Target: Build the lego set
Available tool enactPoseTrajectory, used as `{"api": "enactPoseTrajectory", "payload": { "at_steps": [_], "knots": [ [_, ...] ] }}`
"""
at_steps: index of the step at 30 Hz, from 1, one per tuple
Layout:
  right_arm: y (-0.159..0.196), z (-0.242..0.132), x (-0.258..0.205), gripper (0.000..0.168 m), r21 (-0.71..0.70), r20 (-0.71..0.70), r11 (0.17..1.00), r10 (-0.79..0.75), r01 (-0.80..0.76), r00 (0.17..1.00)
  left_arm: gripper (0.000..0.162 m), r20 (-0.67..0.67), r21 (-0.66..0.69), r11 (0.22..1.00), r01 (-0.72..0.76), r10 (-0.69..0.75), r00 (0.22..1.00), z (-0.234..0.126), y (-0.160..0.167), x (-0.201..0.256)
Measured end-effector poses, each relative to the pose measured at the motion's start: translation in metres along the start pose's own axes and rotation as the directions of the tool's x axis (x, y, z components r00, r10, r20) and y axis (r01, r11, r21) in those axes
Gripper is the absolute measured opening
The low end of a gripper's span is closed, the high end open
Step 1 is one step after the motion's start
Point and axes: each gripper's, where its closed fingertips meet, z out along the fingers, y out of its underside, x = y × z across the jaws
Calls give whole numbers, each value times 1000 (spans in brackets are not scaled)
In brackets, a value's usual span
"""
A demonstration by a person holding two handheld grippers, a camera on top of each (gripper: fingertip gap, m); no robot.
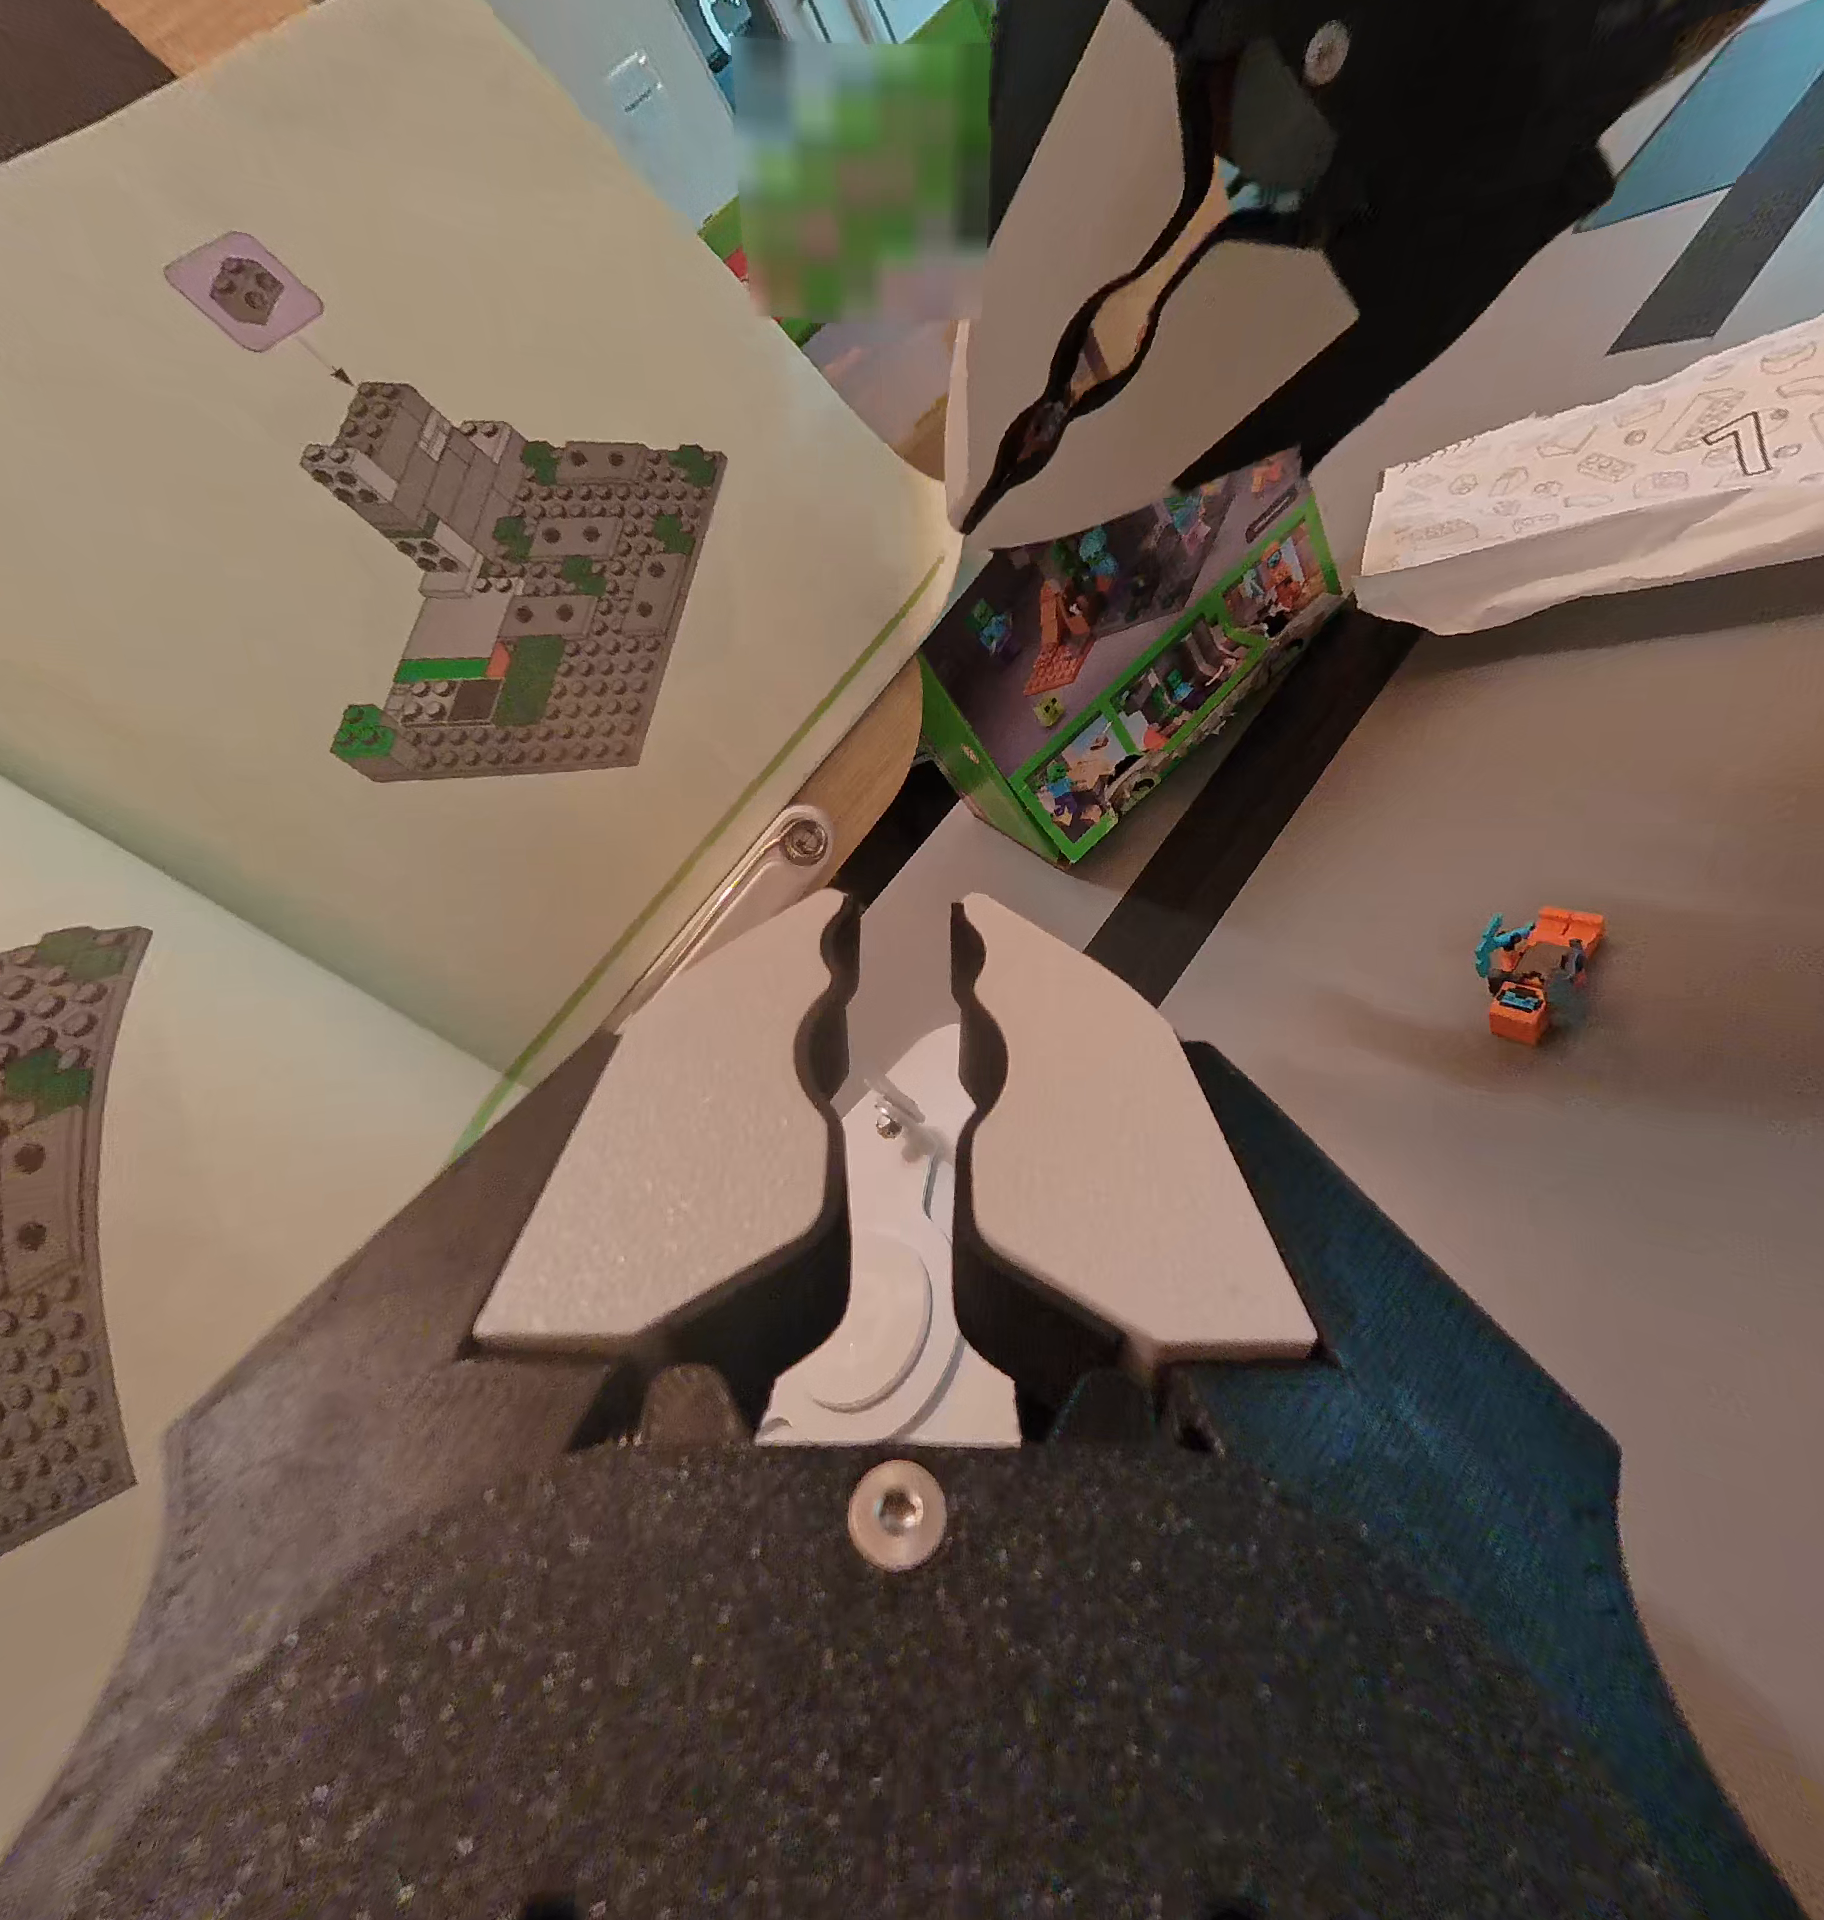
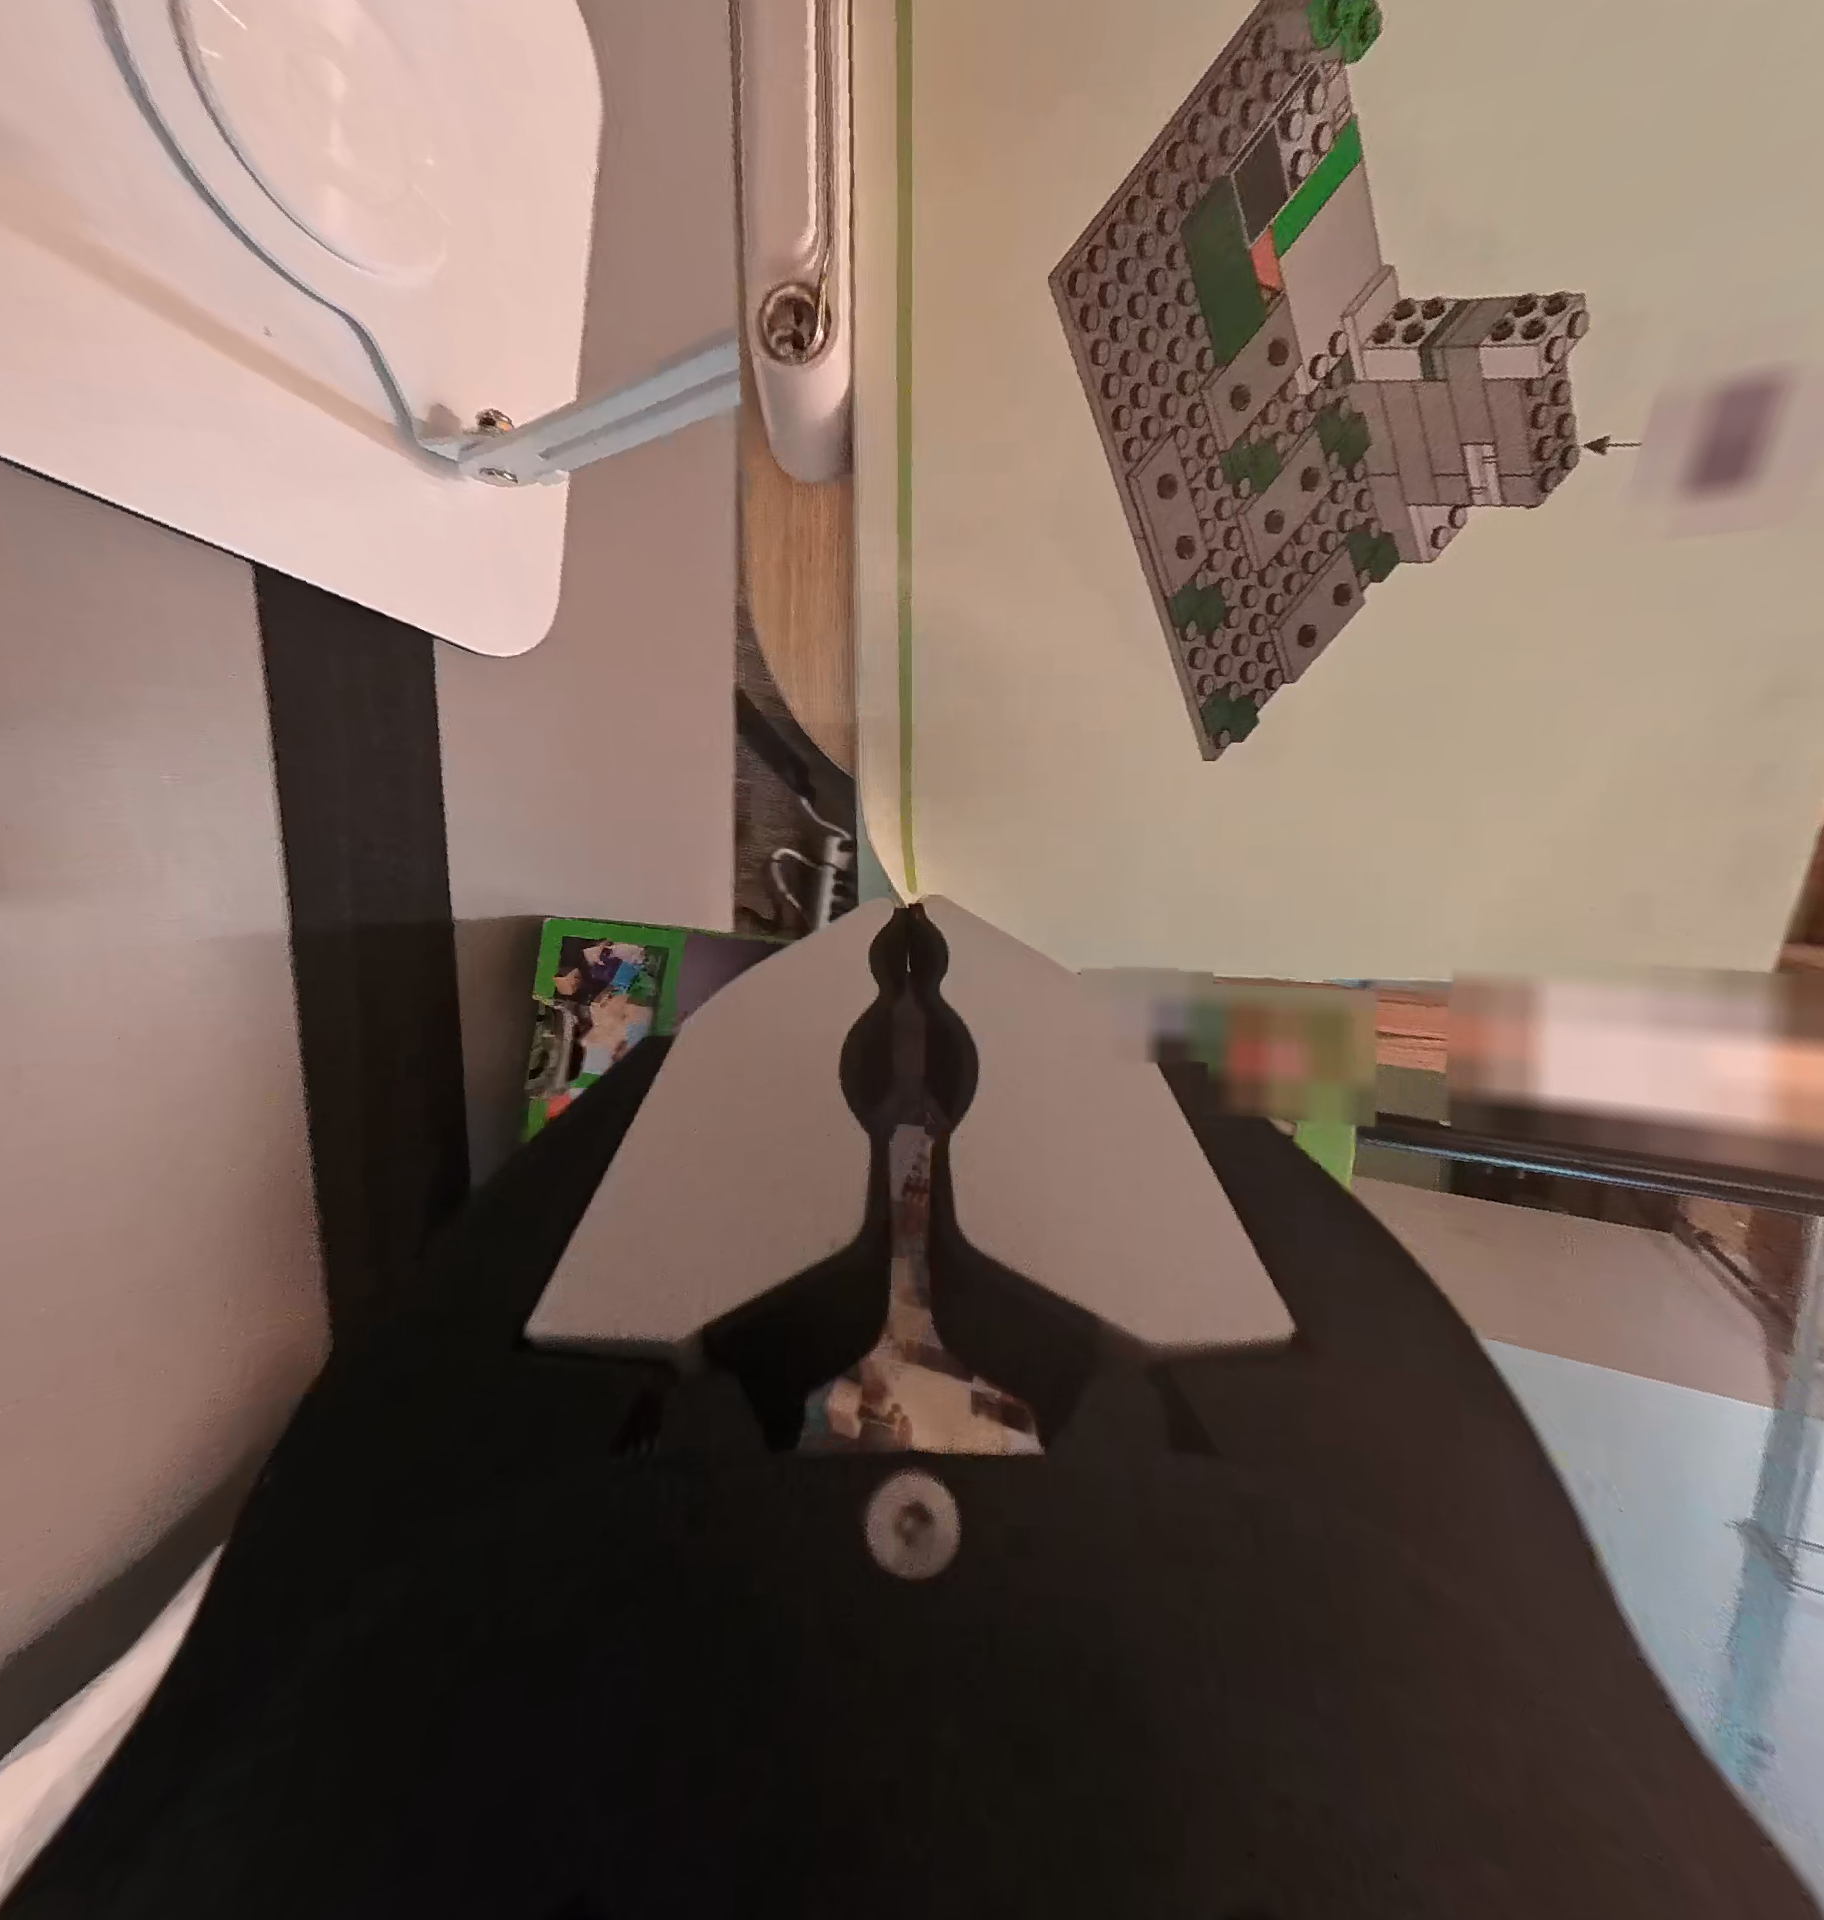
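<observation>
— Right gripper: what's it on?
— Its tips are pinched together on the edge of the pale green paper instruction booklet page, lifting it.
— Left gripper?
— Fingers apart, holding nothing, hovering over the white lamp base.
— Containers?
— Green printed cardboard set box stands on the grey table; contents hidden. A small orange-and-blue brick figure lies well apart.

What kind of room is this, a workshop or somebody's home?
Probably a home or office desk set up for toy building, not a workshop: a grey tabletop, an open instruction booklet, the green set box and a small orange figure.
</observation>
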Motion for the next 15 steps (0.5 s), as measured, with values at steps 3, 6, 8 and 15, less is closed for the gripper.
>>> {"api": "enactPoseTrajectory", "payload": {
  "at_steps": [3,6,8,15],
  "knots": [
    [-6,-9,-1,0,31,68,996,82,-84,994,16,-1,1,1000,4,-4,1000,0,0,-1],
    [-11,-18,0,0,53,153,982,171,-181,973,17,-3,4,1000,-1,1,1000,1,-3,0],
    [-14,-22,0,0,54,216,966,237,-254,947,17,-5,7,1000,-8,8,1000,2,-6,1],
    [-23,-32,5,0,41,386,882,420,-470,821,22,-25,10,999,-32,33,999,13,-19,-2]
  ]
}}
